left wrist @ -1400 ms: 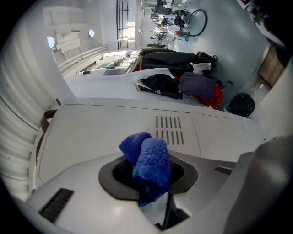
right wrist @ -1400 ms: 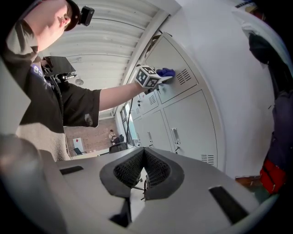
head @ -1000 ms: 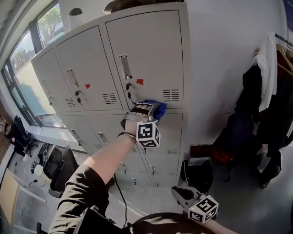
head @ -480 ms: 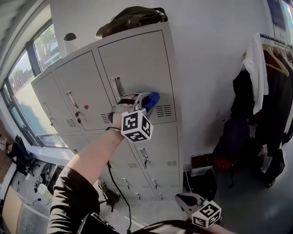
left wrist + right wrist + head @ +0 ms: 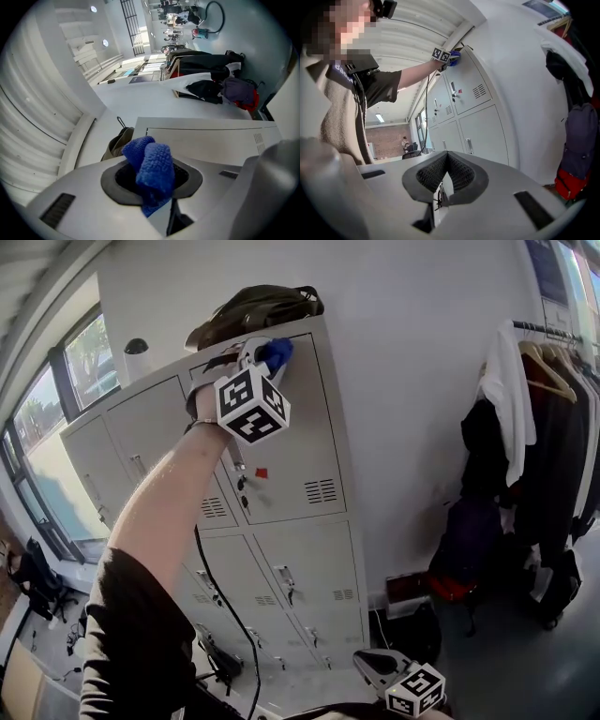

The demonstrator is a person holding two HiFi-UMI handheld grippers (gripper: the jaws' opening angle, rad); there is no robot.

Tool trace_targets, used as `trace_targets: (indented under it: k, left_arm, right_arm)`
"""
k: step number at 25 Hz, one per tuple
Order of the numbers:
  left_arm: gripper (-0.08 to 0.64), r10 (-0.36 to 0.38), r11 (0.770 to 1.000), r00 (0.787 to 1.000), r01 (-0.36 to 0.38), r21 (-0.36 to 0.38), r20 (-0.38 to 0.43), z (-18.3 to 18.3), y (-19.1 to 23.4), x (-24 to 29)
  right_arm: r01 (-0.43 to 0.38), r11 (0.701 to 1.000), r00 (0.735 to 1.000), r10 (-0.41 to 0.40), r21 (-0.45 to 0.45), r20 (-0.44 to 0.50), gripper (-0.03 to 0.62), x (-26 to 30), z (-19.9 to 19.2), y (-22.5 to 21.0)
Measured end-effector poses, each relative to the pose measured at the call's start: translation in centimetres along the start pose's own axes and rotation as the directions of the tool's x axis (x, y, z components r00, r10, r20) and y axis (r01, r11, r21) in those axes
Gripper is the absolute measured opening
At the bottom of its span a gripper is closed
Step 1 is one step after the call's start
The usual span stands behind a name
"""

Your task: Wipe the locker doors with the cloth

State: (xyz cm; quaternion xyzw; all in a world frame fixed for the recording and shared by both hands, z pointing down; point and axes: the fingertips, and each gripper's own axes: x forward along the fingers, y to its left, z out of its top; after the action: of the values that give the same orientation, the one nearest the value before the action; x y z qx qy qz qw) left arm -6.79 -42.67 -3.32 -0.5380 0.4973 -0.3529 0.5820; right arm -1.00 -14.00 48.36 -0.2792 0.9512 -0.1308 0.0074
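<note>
Filling the middle of the head view is the grey bank of lockers (image 5: pixel 281 521), tall and upright, two rows of doors. The top right door (image 5: pixel 305 432) is the one in play, its long axis running up and down the frame.

Up at that door's top left corner is the left hand-held gripper (image 5: pixel 263 350), arm stretched high, pinching the blue cloth (image 5: pixel 276 352). Nearly the whole door lies below and to the right of it, so I'd judge the stroke has to travel down that long axis.

The right hand-held gripper (image 5: pixel 371 664) sits low at bottom centre, well apart from the doors, its jaws pressed together on nothing. The left arm is plainly the nearer one.

The cloth is a bunched wad poking past the jaws, pointing up-right at the door's top edge. Whether it actually touches the metal, I can't tell.
</note>
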Motion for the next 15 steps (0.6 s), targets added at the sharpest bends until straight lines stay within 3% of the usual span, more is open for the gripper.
trace_targets:
  k: [7,15]
  left_arm:
    - [0.123,0.02,1.0,1.0,-0.02,0.005,-0.006,-0.1,-1.3,0.5]
    - [0.123,-0.042,0.998,0.998,0.043,-0.046,0.039,-0.3,-11.9,-1.6]
  right_arm:
    - [0.015,1.0,1.0,-0.015,0.022,0.0,0.005,-0.6,-0.3,-0.7]
    - [-0.024,1.0,0.999,0.024,-0.008,-0.047,0.005,0.3,-0.8,0.0]
